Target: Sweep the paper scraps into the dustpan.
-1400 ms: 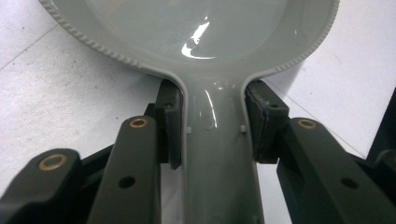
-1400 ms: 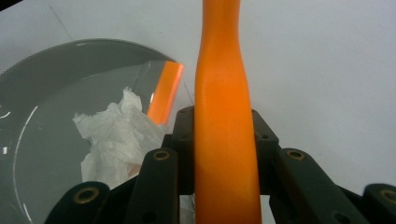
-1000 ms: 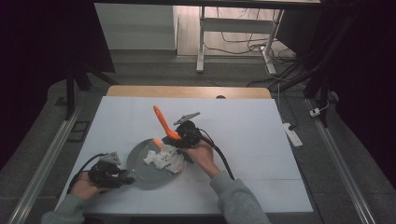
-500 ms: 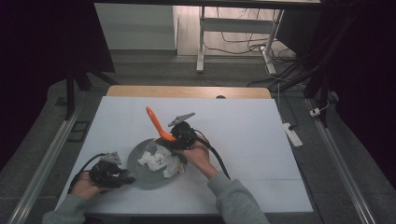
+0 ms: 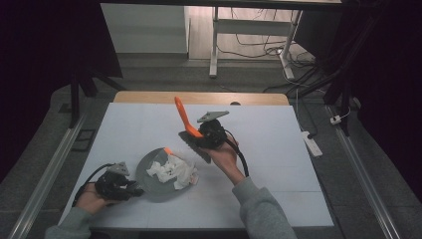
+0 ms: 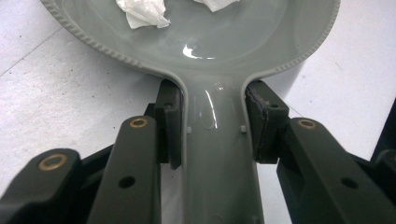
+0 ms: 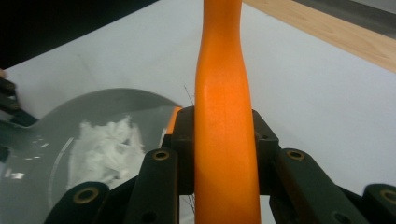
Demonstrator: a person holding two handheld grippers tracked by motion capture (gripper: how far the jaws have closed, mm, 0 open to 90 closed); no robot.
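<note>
A grey dustpan (image 5: 152,185) lies on the white table at the front left, with crumpled white paper (image 5: 171,171) in it. My left gripper (image 5: 130,188) is shut on the pan's handle (image 6: 217,154); its pads (image 6: 169,121) press both sides of the handle, and the paper (image 6: 142,11) lies farther in the pan. Right of the pan, my right gripper (image 5: 203,135) is shut on a brush's orange handle (image 5: 183,116), which slants up and to the left. The dark bristles (image 5: 195,147) hang beside the pan's right rim. In the right gripper view the handle (image 7: 224,93) rises between the jaws, with the dustpan (image 7: 116,100) to its left.
The white tabletop (image 5: 278,149) has open room to the right and toward the back. A wooden strip (image 5: 199,97) runs along its far edge. A white power strip (image 5: 310,143) lies off the right side, and a metal stand with cables (image 5: 249,45) sits beyond the table.
The right gripper first swung the brush left over the dustpan, then drew back to the right and farther from it. The left gripper and the pan stayed in place.
</note>
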